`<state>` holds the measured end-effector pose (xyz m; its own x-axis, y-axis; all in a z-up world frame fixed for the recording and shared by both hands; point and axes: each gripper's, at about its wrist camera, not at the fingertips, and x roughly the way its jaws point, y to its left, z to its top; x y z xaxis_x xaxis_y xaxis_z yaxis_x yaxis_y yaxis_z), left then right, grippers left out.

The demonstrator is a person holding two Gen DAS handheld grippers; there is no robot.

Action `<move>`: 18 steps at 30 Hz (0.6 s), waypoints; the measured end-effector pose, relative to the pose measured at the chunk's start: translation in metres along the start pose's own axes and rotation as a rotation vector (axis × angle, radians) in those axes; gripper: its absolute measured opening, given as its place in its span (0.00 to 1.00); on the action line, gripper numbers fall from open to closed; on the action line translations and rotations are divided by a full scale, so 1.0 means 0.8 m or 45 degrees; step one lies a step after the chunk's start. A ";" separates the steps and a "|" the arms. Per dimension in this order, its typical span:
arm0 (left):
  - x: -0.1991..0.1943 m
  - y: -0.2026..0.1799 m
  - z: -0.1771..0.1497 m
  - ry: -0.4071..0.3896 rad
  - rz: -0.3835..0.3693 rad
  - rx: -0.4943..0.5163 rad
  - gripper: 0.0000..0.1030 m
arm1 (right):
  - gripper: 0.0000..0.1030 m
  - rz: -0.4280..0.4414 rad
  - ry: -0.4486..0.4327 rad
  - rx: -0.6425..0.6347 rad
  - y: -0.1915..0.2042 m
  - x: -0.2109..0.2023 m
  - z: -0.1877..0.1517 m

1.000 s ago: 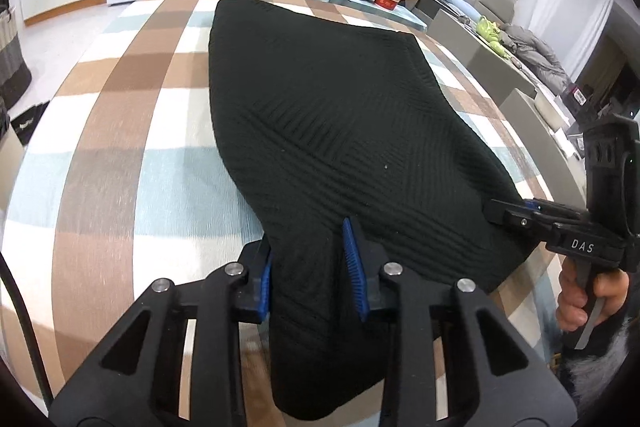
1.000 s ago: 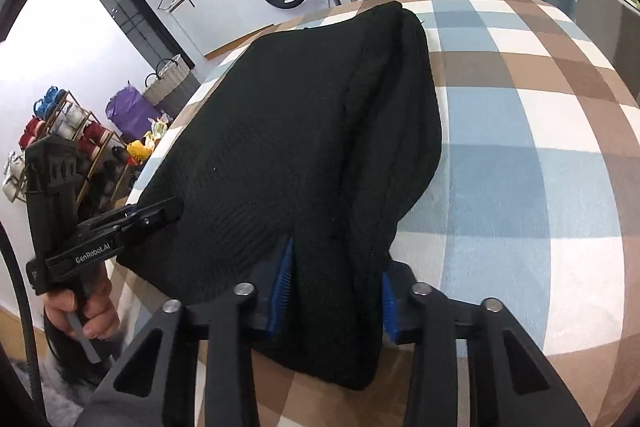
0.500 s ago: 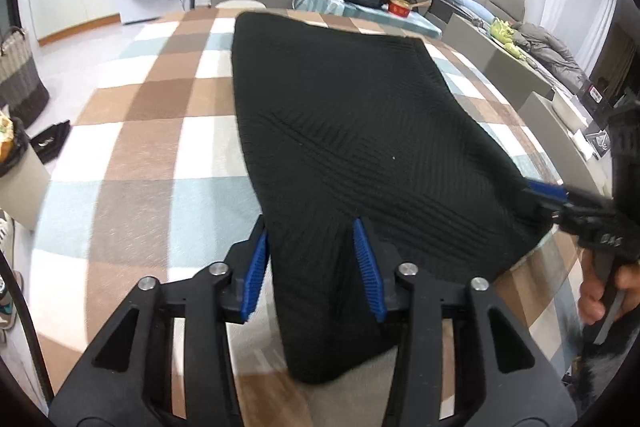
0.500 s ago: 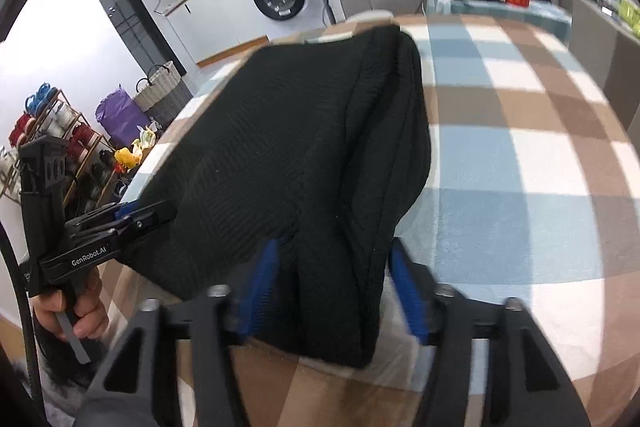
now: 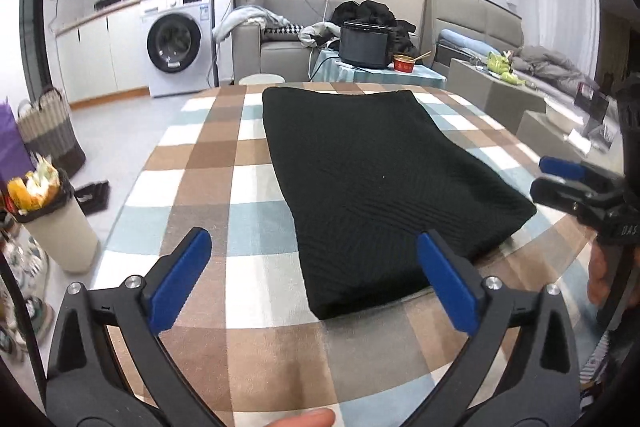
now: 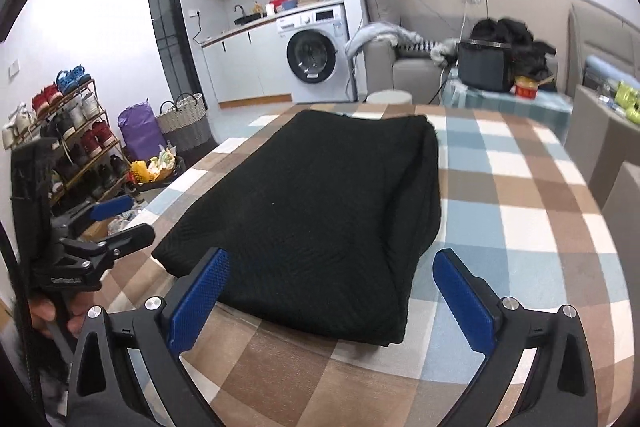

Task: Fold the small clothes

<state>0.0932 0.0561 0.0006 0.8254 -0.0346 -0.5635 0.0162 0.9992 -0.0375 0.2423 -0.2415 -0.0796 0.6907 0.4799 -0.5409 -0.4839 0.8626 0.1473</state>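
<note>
The black knit garment [image 5: 384,183] lies folded flat mid-table on the checked tablecloth [image 5: 208,155], its near edge at six o'clock just let go as the left gripper [image 5: 312,283] and right gripper [image 6: 332,297] opened wide, empty, suggesting this fold is finished.

A table [image 5: 208,187] spreads across both views, covered edge to edge in a checked cloth [image 6: 532,211] of brown, pale blue, white and grey squares. Flat on that cloth lies one folded black knit garment [image 5: 380,179], a neat rectangle running lengthwise away from the near edge, its ribbed surface smooth, its right side rounded in what looks like a fold, though the dark knit hides the layers
</note>
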 end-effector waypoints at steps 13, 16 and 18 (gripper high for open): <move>-0.007 0.008 -0.012 -0.064 0.006 -0.059 0.99 | 1.00 0.017 -0.096 -0.096 0.026 -0.008 -0.026; -0.011 0.009 -0.013 -0.080 0.007 -0.065 0.99 | 1.00 0.003 -0.111 -0.144 0.035 -0.010 -0.029; -0.013 0.007 -0.014 -0.091 0.016 -0.058 0.99 | 1.00 -0.005 -0.119 -0.166 0.038 -0.012 -0.030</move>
<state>0.0784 0.0617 -0.0030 0.8636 -0.0191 -0.5037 -0.0186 0.9974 -0.0696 0.2080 -0.2233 -0.0898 0.7366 0.4947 -0.4611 -0.5426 0.8393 0.0336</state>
